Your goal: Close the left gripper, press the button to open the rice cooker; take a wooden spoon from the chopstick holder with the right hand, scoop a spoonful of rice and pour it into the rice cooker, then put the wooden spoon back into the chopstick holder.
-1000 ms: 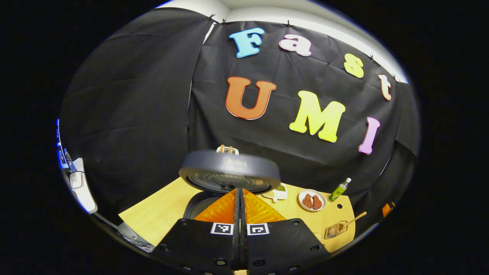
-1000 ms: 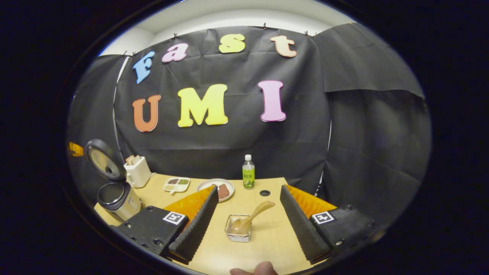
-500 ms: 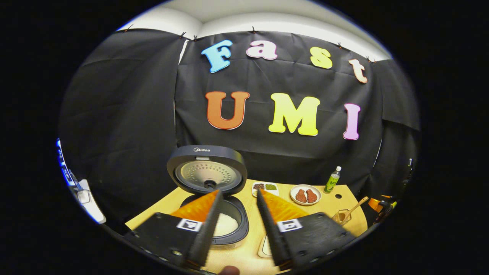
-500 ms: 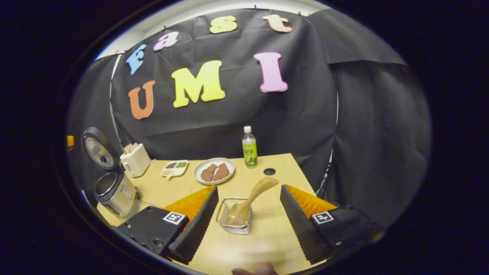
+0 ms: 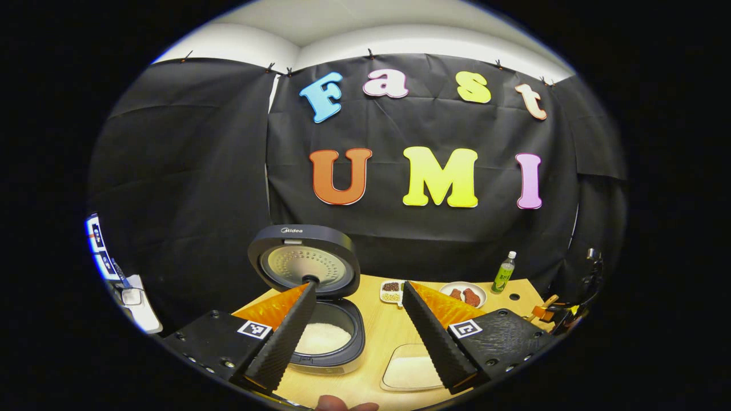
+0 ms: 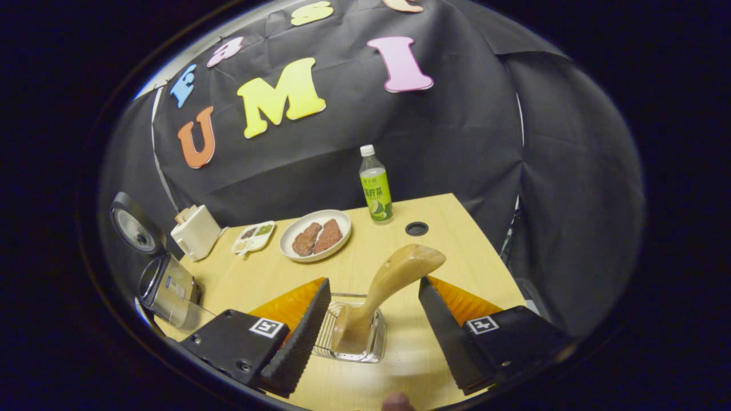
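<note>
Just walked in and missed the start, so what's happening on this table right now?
A person works a gripper in each hand. The rice cooker is open, lid up, white rice inside. The left gripper hangs open before it. The right gripper is open around the wooden spoon, which leans in the wire chopstick holder, ungripped.

A staged recording booth, not a real kitchen. Walled with black cloth [image 5: 188, 171] pinned up under a white ceiling. Furnished with one pale wooden desk [image 6: 440, 228] with a cable hole. Set out like a kitchen prop scene: open rice cooker [image 5: 320, 319], toaster [image 6: 195, 231], plate of meat [image 6: 315, 234], green bottle [image 6: 375, 185], wire chopstick holder [image 6: 351, 337] with a wooden spoon [image 6: 388, 279].
</note>
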{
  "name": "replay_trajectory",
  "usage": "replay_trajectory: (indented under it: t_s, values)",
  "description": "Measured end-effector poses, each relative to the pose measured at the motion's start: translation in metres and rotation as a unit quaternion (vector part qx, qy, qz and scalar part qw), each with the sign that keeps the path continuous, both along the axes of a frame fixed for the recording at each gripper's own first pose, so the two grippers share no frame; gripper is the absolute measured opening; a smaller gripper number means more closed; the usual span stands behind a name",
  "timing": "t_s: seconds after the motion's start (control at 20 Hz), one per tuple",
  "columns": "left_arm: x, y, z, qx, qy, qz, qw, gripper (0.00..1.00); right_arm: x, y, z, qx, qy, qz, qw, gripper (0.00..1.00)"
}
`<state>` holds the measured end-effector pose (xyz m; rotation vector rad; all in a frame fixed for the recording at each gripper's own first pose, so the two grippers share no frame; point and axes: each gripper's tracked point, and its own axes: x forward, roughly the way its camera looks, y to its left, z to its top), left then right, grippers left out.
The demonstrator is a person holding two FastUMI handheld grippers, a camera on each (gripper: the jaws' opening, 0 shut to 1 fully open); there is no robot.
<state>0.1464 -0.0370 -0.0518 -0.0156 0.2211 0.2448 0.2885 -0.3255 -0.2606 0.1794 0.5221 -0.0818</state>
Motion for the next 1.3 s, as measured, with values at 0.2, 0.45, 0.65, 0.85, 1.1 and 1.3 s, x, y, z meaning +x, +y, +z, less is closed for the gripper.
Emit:
replay_trajectory:
  t_s: [0.2, 0.45, 0.65, 0.85, 1.1, 1.3]
  values:
    - [-0.009, 0.007, -0.005, 0.01, 0.018, 0.016, 1.0, 0.97, 0.013, -0.001, -0.018, 0.02, 0.016, 0.006, 1.0, 0.84]
    - [-0.018, 0.019, -0.007, -0.002, 0.014, 0.027, 1.0, 0.97, 0.014, 0.013, -0.013, 0.044, 0.017, 0.012, 0.999, 0.19]
    - [-0.028, 0.037, -0.009, -0.025, 0.002, 0.022, 0.999, 0.98, 0.009, 0.027, 0.004, 0.017, 0.02, 0.005, 1.0, 0.12]
    - [-0.039, 0.066, -0.015, -0.05, -0.021, 0.003, 0.998, 0.98, -0.004, 0.035, 0.052, -0.052, -0.008, -0.017, 0.998, 0.1]
    - [-0.056, 0.1, -0.029, -0.029, -0.032, -0.056, 0.998, 0.84, -0.038, 0.073, 0.118, -0.092, -0.04, -0.056, 0.993, 0.1]
    - [-0.065, 0.112, -0.047, -0.007, -0.027, -0.114, 0.993, 0.94, -0.077, 0.124, 0.153, -0.103, -0.049, -0.075, 0.991, 0.1]
